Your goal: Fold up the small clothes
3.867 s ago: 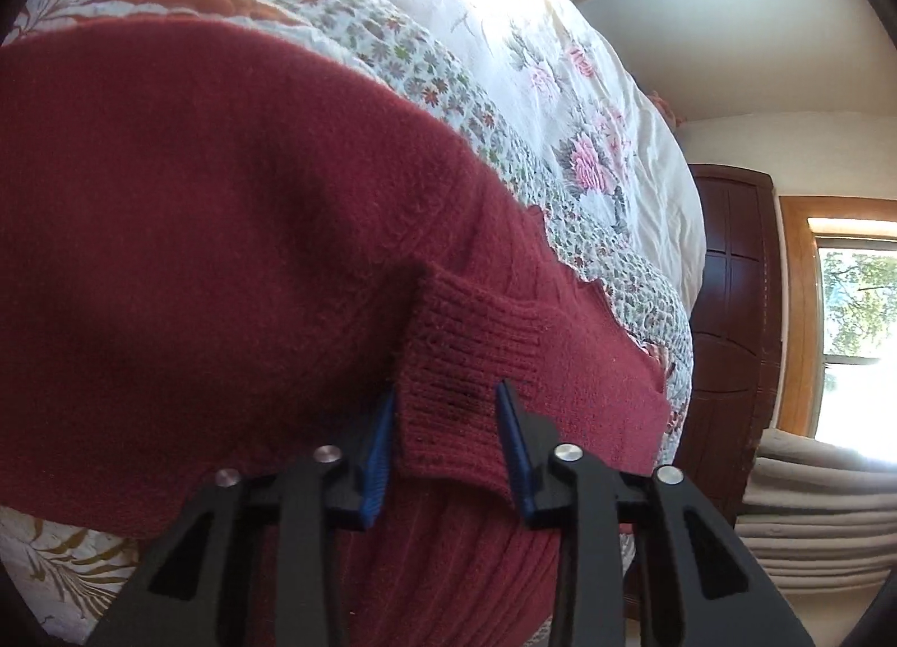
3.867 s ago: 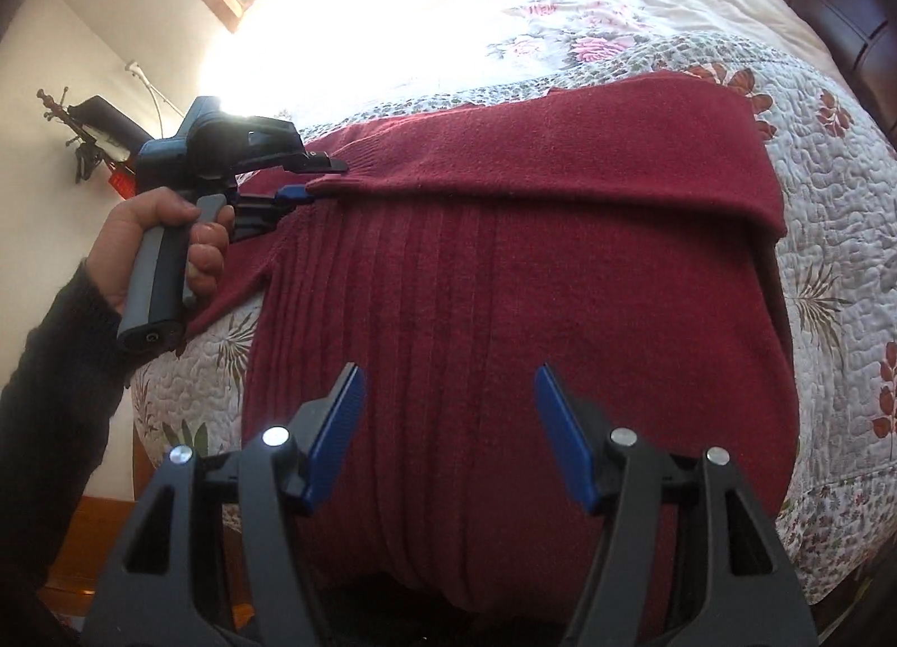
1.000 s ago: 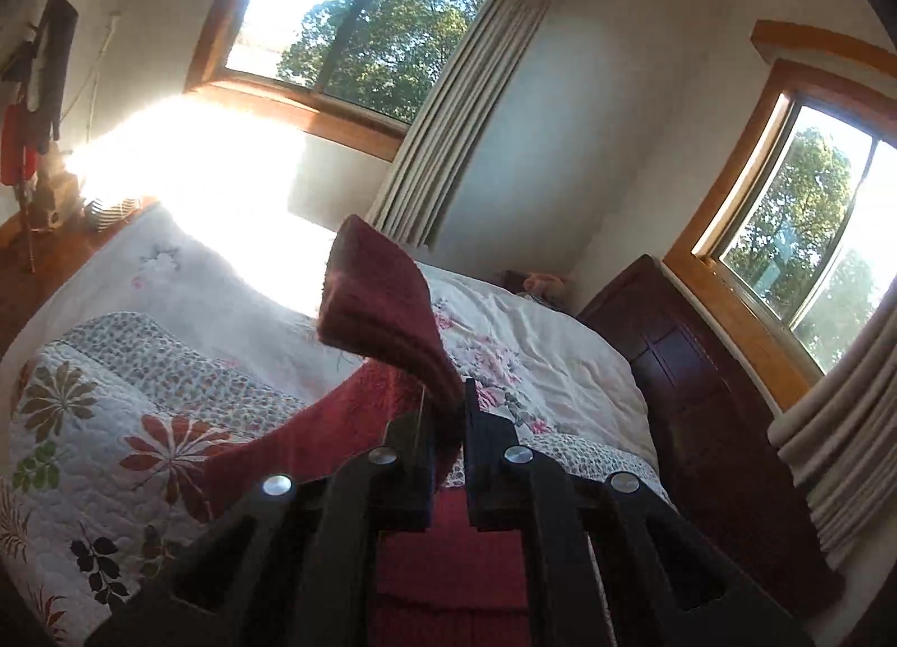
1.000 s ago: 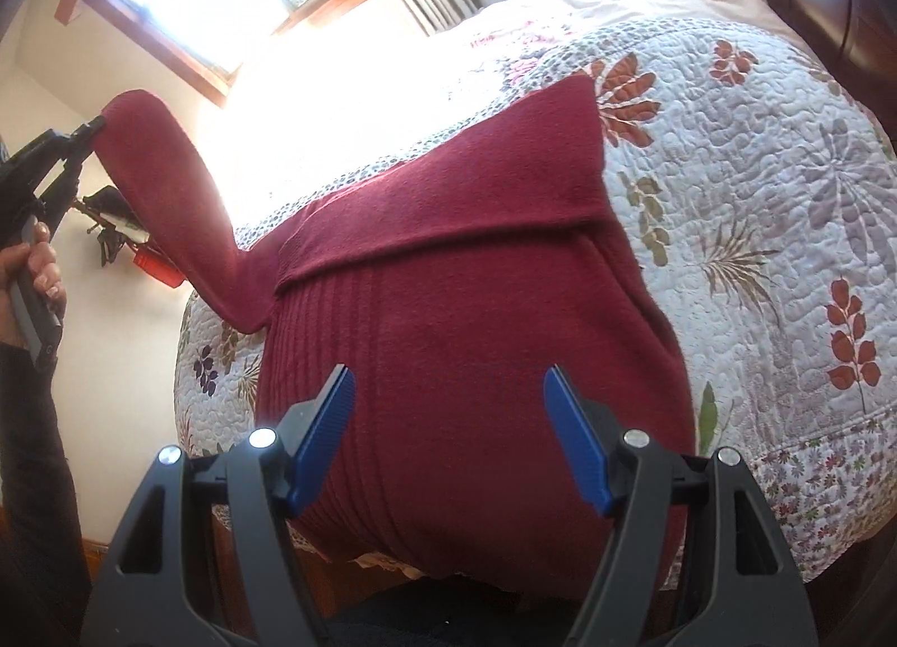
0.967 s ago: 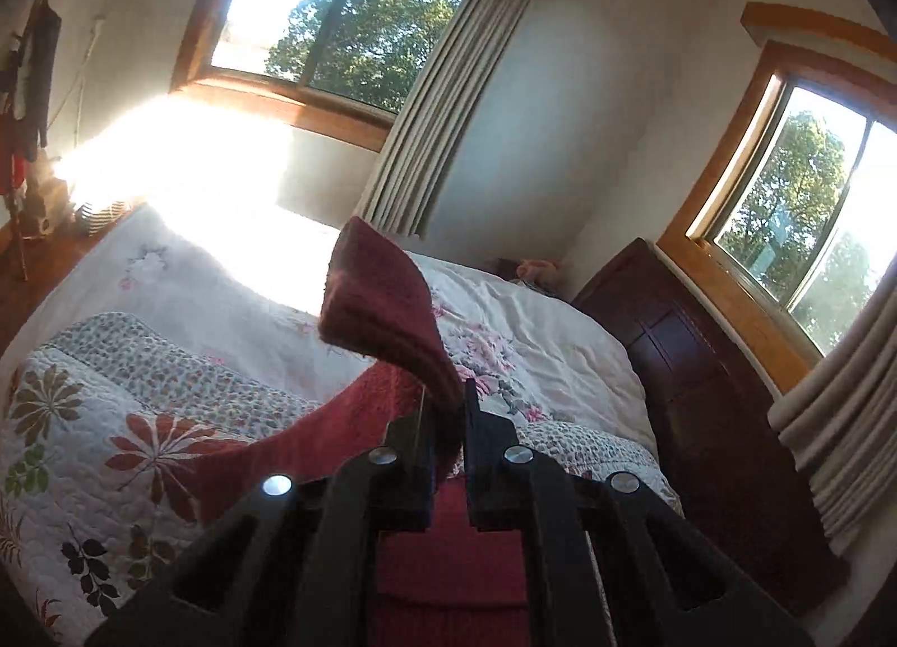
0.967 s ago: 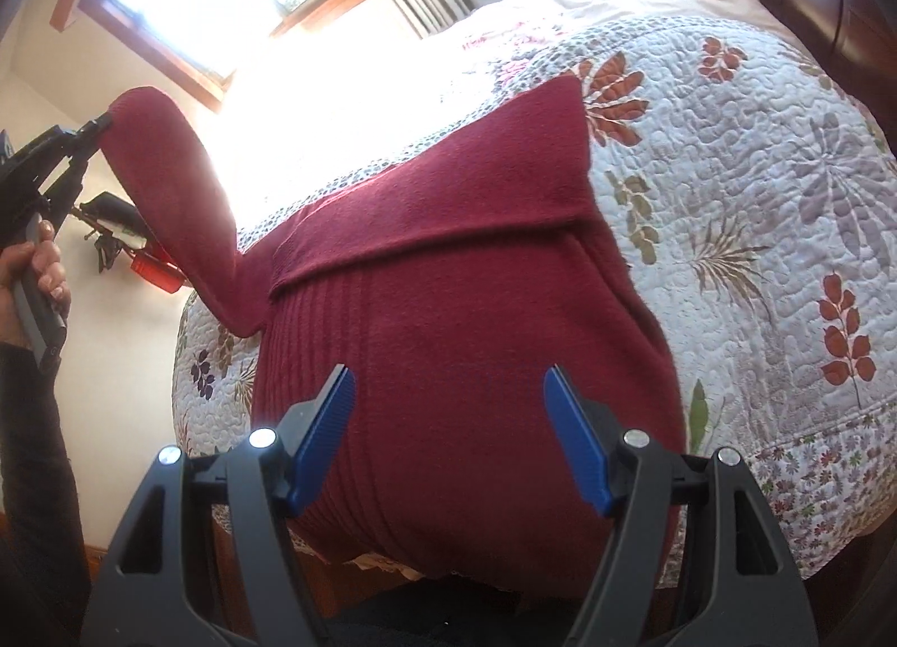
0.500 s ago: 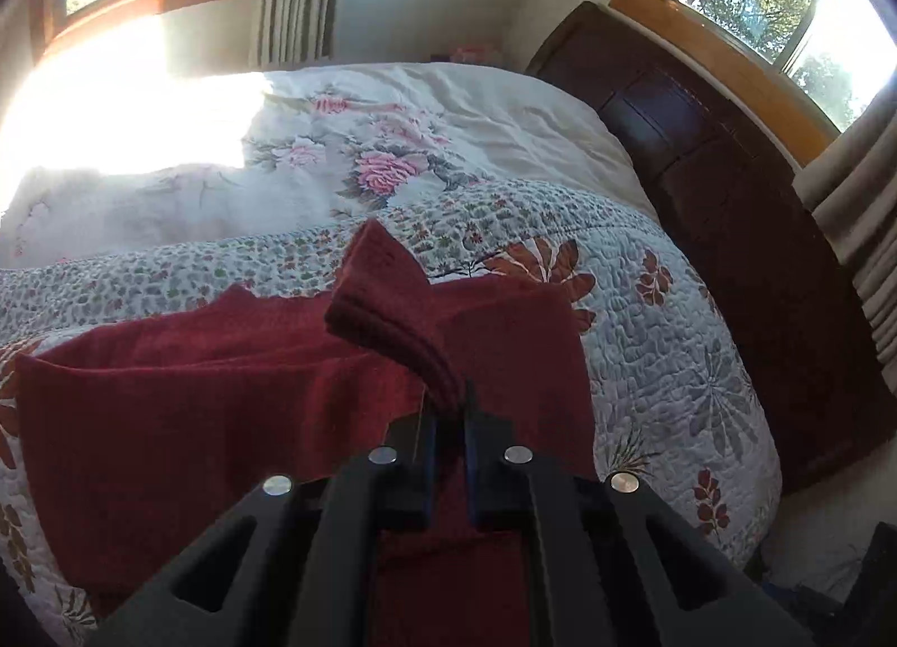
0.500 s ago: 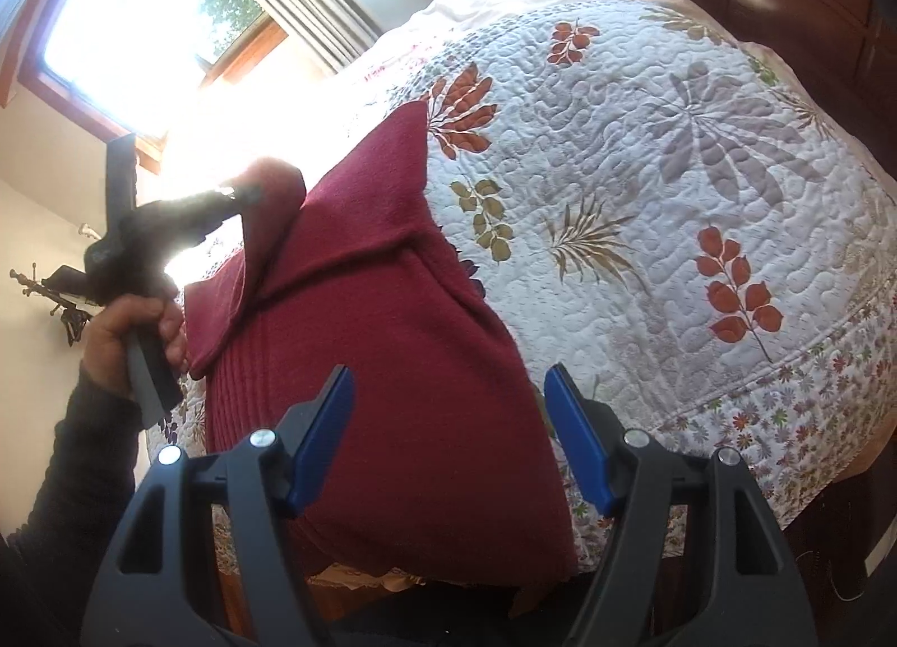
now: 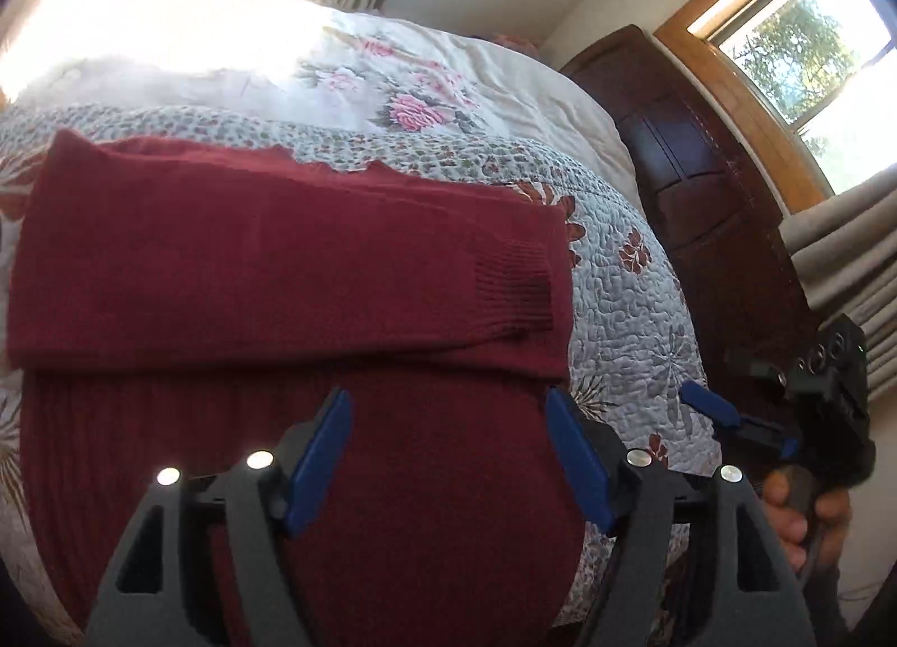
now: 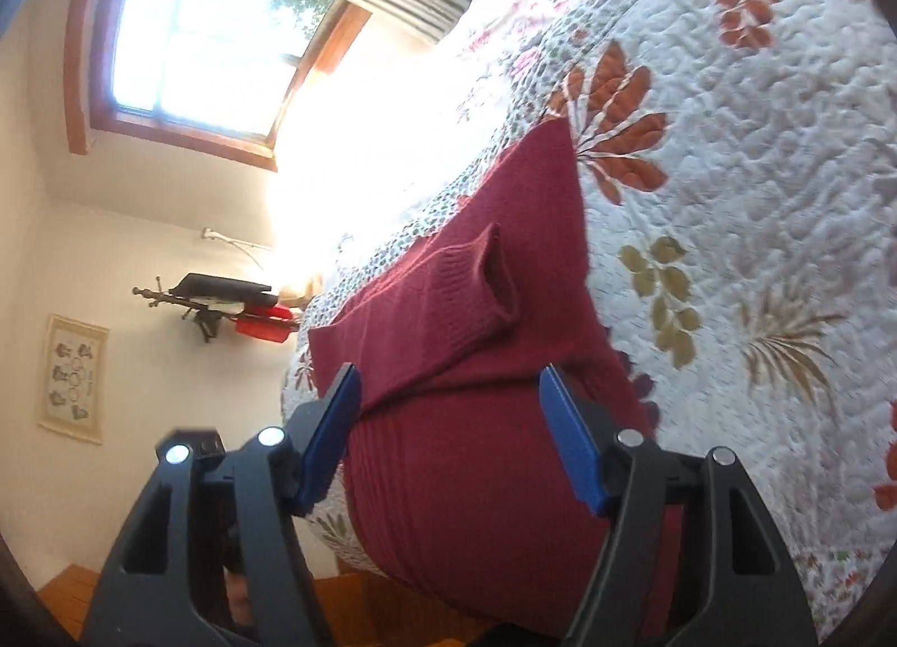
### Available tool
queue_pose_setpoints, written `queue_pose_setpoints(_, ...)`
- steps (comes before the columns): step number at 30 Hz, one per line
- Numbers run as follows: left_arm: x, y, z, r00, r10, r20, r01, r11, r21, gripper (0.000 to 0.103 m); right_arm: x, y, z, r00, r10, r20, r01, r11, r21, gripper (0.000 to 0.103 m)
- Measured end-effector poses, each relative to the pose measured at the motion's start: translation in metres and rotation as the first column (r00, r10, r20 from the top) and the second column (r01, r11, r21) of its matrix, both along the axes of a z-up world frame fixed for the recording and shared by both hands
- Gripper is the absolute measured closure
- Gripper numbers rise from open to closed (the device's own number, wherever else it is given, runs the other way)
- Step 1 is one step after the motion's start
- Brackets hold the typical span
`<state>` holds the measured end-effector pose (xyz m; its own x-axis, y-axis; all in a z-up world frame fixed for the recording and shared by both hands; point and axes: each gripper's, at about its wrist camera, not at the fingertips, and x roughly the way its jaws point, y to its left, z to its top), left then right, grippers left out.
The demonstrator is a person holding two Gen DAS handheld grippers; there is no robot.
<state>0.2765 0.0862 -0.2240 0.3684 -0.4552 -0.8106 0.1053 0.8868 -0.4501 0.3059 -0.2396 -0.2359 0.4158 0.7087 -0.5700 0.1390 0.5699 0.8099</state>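
Observation:
A dark red knit sweater [image 9: 269, 277] lies spread on the quilted bed. One sleeve is folded across its upper body, with the ribbed cuff [image 9: 513, 285] ending near the sweater's right edge. My left gripper [image 9: 448, 451] hovers open just above the sweater's lower body, nothing between its blue pads. In the right wrist view the same sweater [image 10: 482, 456] and cuff [image 10: 482, 282] sit ahead of my right gripper [image 10: 448, 434], which is open and empty. That right gripper [image 9: 723, 414] also shows at the right of the left wrist view, held by a hand over the quilt edge.
A floral quilt [image 9: 633, 305] covers the bed, with a white flowered duvet [image 9: 392, 86] beyond it. A dark wooden headboard [image 9: 689, 170] stands at the right, under a window with curtains [image 9: 841, 266]. A wall rack [image 10: 224, 305] hangs left of the bed, above wood floor [image 10: 61, 591].
My left gripper carried the sleeve across the sweater, laid it down and opened. It now hangs open above the sweater body. The right gripper swung toward the sweater's right side.

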Motion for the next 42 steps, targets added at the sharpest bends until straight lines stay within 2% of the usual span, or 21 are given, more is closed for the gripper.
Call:
queue_pose_setpoints(2, -0.029, 0.030, -0.007, 0.996, 0.080, -0.035, -0.081, 0.996, -0.029, 0.029, 0.038, 0.012, -0.020, 0.998, 0.052, -0.036, -0.051, 0.998, 0.023, 0.043)
queue_pose_setpoints(4, -0.057, 0.060, -0.015, 0.982, 0.170, -0.083, -0.175, 0.983, -0.053, 0.028, 0.067, 0.021, -0.038, 0.993, 0.083, -0.081, -0.083, 0.997, 0.003, 0.047)
queue_pose_setpoints(8, -0.103, 0.111, -0.032, 0.921, 0.358, -0.157, -0.373, 0.924, -0.086, 0.028, 0.095, 0.037, -0.056, 0.983, 0.132, -0.127, -0.134, 0.991, -0.009, 0.047)
queue_pose_setpoints(11, -0.125, 0.135, -0.043, 0.876, 0.440, -0.198, -0.464, 0.881, -0.097, 0.028, 0.105, 0.052, -0.059, 0.975, 0.173, -0.137, -0.176, 0.984, -0.005, 0.051)
queue_pose_setpoints(14, -0.132, 0.144, -0.046, 0.858, 0.468, -0.210, -0.494, 0.865, -0.089, 0.028, 0.110, 0.063, -0.058, 0.970, 0.190, -0.153, -0.200, 0.979, -0.051, 0.072)
queue_pose_setpoints(15, -0.132, 0.145, -0.046, 0.858, 0.469, -0.209, -0.495, 0.864, -0.091, 0.028, 0.111, 0.065, -0.054, 0.970, 0.192, -0.151, -0.205, 0.976, -0.071, 0.087)
queue_pose_setpoints(16, -0.130, 0.145, -0.045, 0.860, 0.468, -0.204, -0.493, 0.865, -0.093, 0.028, 0.110, 0.065, -0.048, 0.972, 0.192, -0.137, -0.205, 0.975, -0.090, 0.096)
queue_pose_setpoints(20, -0.118, 0.144, -0.040, 0.875, 0.447, -0.184, -0.470, 0.877, -0.103, 0.028, 0.102, 0.056, -0.001, 0.980, 0.199, -0.001, -0.198, 0.973, -0.117, 0.097)
queue_pose_setpoints(22, -0.111, 0.139, -0.039, 0.884, 0.433, -0.178, -0.455, 0.884, -0.108, 0.028, 0.098, 0.051, 0.011, 0.980, 0.195, 0.028, -0.189, 0.971, -0.149, 0.097)
queue_pose_setpoints(25, -0.102, 0.136, -0.042, 0.892, 0.411, -0.188, -0.435, 0.894, -0.110, 0.028, 0.099, 0.040, 0.001, 0.983, 0.181, 0.002, -0.177, 0.964, -0.197, 0.097)
queue_pose_setpoints(29, -0.099, 0.133, -0.043, 0.898, 0.397, -0.189, -0.421, 0.900, -0.111, 0.028, 0.095, 0.027, -0.021, 0.989, 0.144, -0.028, -0.147, 0.971, -0.188, 0.097)
queue_pose_setpoints(36, -0.098, 0.138, -0.045, 0.892, 0.406, -0.199, -0.431, 0.896, -0.104, 0.028, 0.096, 0.016, -0.044, 0.992, 0.102, -0.069, -0.114, 0.973, -0.199, 0.097)
queue_pose_setpoints(42, -0.096, 0.143, -0.049, 0.889, 0.407, -0.208, -0.435, 0.894, -0.107, 0.028, 0.098, 0.013, -0.067, 0.987, 0.107, -0.119, -0.131, 0.966, -0.221, 0.095)
